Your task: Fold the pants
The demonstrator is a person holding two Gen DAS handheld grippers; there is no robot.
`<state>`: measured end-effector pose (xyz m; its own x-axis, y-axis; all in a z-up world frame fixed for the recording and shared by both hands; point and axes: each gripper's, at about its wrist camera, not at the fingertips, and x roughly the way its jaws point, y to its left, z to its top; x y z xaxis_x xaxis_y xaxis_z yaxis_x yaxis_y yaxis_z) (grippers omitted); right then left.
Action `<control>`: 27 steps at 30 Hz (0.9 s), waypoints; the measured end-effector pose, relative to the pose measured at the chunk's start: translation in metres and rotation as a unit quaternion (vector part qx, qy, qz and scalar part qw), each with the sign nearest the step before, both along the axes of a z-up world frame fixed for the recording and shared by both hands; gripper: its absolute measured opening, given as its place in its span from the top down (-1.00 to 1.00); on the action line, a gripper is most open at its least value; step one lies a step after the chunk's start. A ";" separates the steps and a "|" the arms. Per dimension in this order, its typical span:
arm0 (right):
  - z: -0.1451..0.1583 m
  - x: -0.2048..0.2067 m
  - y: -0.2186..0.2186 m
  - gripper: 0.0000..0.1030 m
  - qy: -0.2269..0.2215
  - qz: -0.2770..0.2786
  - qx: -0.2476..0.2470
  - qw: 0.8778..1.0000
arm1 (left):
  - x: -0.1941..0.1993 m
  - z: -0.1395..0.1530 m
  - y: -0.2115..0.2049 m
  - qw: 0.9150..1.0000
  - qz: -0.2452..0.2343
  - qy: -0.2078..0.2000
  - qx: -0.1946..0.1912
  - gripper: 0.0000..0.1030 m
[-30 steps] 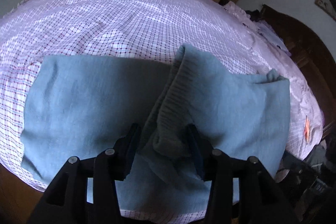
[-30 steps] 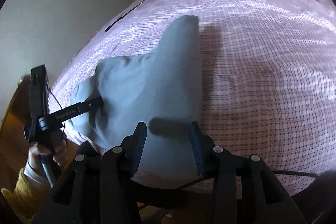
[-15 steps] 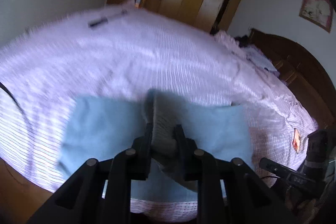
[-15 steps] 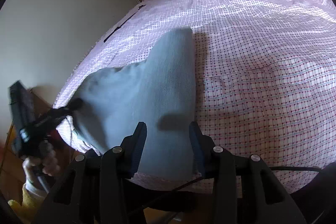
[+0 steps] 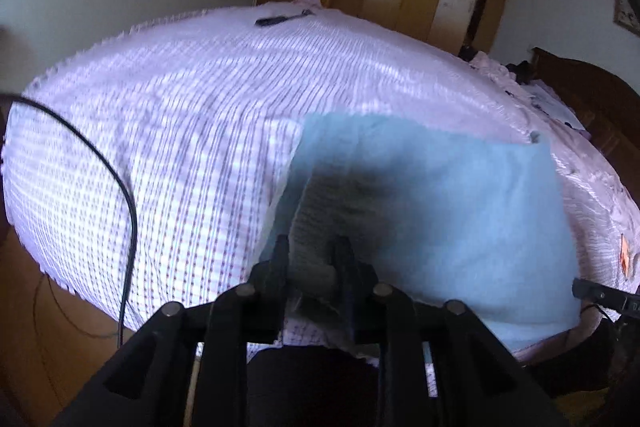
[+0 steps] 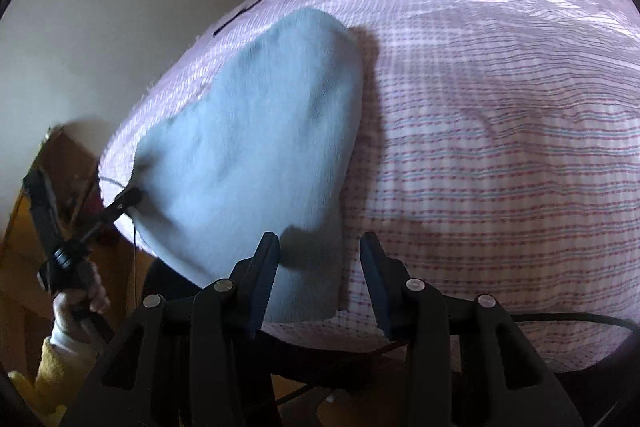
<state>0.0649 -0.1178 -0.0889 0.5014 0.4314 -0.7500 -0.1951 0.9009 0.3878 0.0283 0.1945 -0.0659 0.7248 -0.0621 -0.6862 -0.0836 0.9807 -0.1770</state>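
The blue pants lie near the front edge of the bed, one fold laid over. My left gripper pinches the ribbed cuff, jaws having just slackened slightly. My right gripper hangs part-open above the other end, empty. Next I judge: release, then smooth

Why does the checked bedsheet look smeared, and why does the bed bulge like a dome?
Left wrist view: motion blur streaks the pink checked bedsheet, and a dark shadow lies on the light blue knit pants. Right wrist view: the pants are soft-edged; the fisheye lens bends the bed and darkens the corners.
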 end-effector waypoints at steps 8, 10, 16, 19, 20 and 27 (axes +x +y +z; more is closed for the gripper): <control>-0.005 0.005 -0.001 0.32 0.015 0.009 0.002 1.000 | -0.019 0.025 0.003 0.999 -0.022 -0.004 0.027 0.26; 0.004 0.014 -0.006 0.32 0.000 0.007 0.003 1.000 | -0.014 0.037 0.006 0.999 -0.023 -0.014 0.017 0.06; 0.015 0.052 -0.010 0.23 -0.017 -0.003 0.034 0.999 | 0.025 0.039 0.014 0.999 -0.024 -0.019 -0.030 -0.04; 0.011 0.071 -0.003 0.23 -0.006 -0.006 0.044 0.999 | 0.052 0.025 0.012 0.999 -0.038 0.007 -0.038 -0.04; 0.008 0.077 -0.001 0.23 -0.004 -0.008 0.045 0.999 | 0.057 0.022 0.009 0.998 -0.041 0.012 -0.037 -0.04; -0.003 0.096 0.001 0.17 -0.004 -0.033 0.069 0.997 | 0.070 0.010 -0.001 0.999 -0.036 0.006 -0.040 -0.16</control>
